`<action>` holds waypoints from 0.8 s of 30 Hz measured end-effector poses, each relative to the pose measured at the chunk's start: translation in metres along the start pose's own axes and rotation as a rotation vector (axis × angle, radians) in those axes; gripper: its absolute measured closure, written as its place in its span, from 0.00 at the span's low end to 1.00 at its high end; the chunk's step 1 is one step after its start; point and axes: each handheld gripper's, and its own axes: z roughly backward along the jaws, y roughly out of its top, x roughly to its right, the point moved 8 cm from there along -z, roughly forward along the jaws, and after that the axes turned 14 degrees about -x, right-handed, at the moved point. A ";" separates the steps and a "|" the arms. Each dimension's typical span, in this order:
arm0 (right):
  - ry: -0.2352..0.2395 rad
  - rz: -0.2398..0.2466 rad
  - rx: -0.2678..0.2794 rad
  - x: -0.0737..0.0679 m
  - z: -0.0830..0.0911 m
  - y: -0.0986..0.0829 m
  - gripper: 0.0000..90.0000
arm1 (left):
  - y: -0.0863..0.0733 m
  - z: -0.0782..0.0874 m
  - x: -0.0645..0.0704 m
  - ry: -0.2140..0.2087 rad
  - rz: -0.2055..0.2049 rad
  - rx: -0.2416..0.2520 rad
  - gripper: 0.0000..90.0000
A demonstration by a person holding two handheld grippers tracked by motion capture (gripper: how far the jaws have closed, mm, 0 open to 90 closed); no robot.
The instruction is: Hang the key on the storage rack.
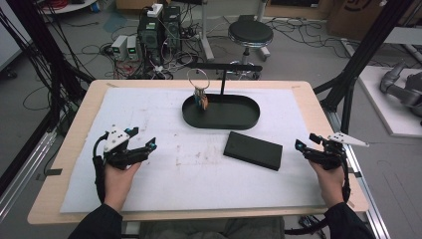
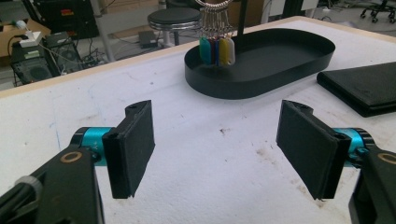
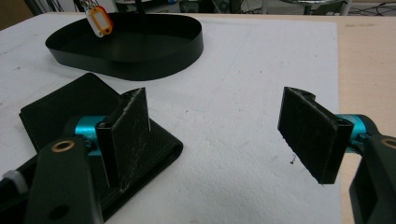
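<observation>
The black oval tray [image 1: 221, 118] sits on the white mat [image 1: 189, 169] toward the far side of the table, and everything else is placed from it. A thin black stand rises from the tray, and a metal ring of keys with coloured tags [image 1: 200, 95] hangs from its arm over the tray's left end; in the left gripper view the tags [image 2: 215, 50] hang just above the tray's floor, inside its rim [image 2: 261, 88].

A flat black case [image 1: 253, 150] lies on the mat just nearer the person than the tray and slightly to its right, close to the rim but apart from it.

The left gripper [image 1: 144, 141] is held low over the mat, well to the near-left of the tray. Its jaws stand wide apart with nothing between them, and bare mat shows in the gap [image 2: 217, 149]. It points toward the tray, so the key ring is ahead of it and well apart.

The right gripper [image 1: 306, 141] is held to the near-right of the tray, close to the mat's right edge. Its jaws are also spread wide and hold nothing [image 3: 215, 140]. In the right gripper view the black case [image 3: 70, 112] lies partly behind the left jaw, near it; whether they touch cannot be told. The tray [image 3: 126, 65] lies beyond the case, well apart from this gripper.
</observation>
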 end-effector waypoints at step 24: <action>0.089 0.037 -0.184 -0.017 -0.045 -0.001 0.50 | -0.011 0.002 -0.002 -0.002 -0.003 -0.011 0.31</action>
